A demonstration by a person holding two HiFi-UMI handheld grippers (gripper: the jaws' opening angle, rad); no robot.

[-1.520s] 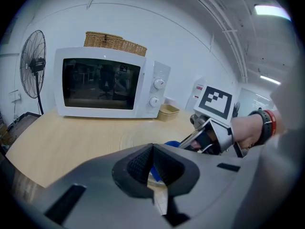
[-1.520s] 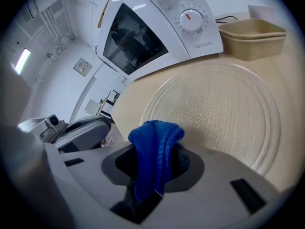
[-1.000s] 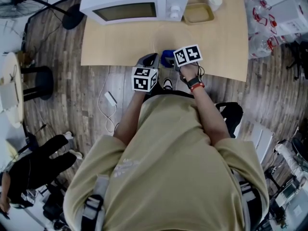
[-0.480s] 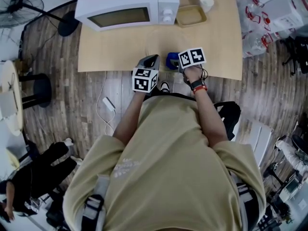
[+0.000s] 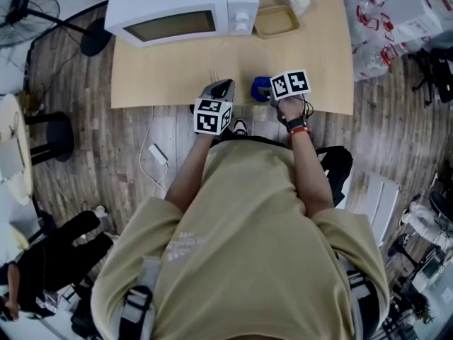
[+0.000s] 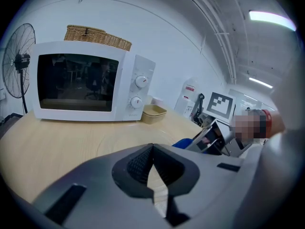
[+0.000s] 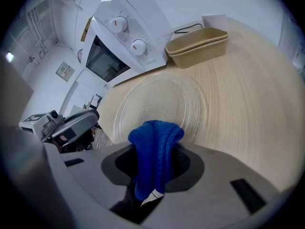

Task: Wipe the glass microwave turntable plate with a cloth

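Cloth clamped in right gripper; left gripper closed, empty.

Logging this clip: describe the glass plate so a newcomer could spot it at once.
Start at the white microwave on the wooden table. In front of it lies the glass turntable plate: a clear, flat, ringed disc, unlike the opaque tan tray beside the microwave.

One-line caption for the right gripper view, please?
Right hand-held gripper shut on a blue cloth, facing the glass turntable plate on the table by the microwave.
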